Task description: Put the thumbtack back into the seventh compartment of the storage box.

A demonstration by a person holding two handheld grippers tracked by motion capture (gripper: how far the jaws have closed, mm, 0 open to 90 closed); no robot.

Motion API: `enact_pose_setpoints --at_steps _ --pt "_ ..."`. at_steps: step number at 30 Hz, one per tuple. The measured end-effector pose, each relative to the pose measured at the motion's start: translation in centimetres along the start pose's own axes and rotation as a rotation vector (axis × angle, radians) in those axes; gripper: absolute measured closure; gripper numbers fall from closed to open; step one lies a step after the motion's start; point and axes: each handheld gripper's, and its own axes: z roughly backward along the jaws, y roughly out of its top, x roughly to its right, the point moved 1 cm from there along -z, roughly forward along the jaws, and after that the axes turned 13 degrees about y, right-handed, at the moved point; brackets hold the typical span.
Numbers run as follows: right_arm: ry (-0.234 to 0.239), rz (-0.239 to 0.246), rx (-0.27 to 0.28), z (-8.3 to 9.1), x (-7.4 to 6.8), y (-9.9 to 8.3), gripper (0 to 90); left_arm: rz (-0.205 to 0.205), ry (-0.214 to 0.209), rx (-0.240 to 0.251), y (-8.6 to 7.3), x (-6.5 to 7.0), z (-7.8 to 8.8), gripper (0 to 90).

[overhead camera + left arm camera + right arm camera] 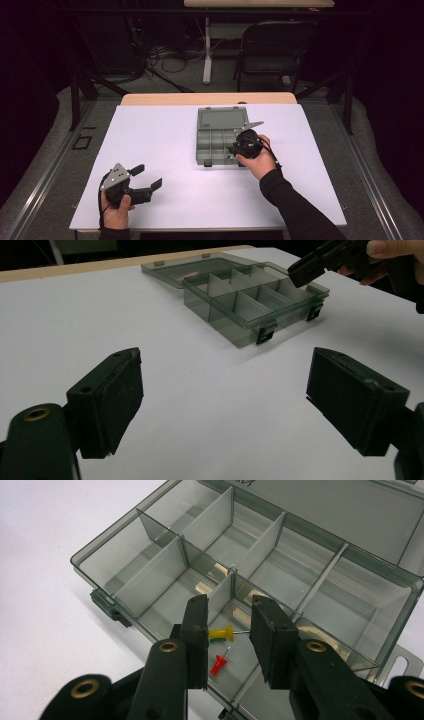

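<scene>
A smoky grey compartment box (pixel 202 135) lies open in the middle of the white table, its lid flat behind it. My right gripper (pixel 235 148) hovers over the box's front right compartment. In the right gripper view its jaws (pixel 229 630) stand a narrow gap apart, and a yellow push pin (pixel 221 633) shows in that gap, over a green pin (pixel 216 641) and beside a red pin (pixel 218 664) on the compartment floor. Whether the yellow pin touches a jaw I cannot tell. My left gripper (pixel 147 176) rests wide open at the front left, holding nothing (pixel 225 390), aimed at the box (pixel 250 300).
The box's other compartments (pixel 150 560) look bare, with thin dividers between them. Two latches (pixel 266 332) hang from its front wall. White table surface (pixel 165 145) spreads between the left gripper and the box. A chair (pixel 275 47) and cables stand beyond the table.
</scene>
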Motion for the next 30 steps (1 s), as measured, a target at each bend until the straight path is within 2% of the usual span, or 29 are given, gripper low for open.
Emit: enact_pose_setpoints --at_steps 8,18,24,30 --pt "-0.004 0.004 -0.002 -0.1 0.1 0.0 68.2 0.0 0.001 -0.001 0.0 0.0 0.0 14.9" --pt "-0.011 -0.003 0.023 0.3 0.1 0.0 56.6 0.002 0.001 0.001 0.0 0.0 -0.1 14.9" --pt "-0.011 0.006 0.049 1.0 -0.2 0.0 44.6 0.002 0.001 0.001 0.0 0.0 -0.1 14.9" --pt "-0.012 0.021 0.08 2.1 -0.7 0.0 39.0 0.002 0.002 -0.001 0.0 0.1 -0.1 14.9"
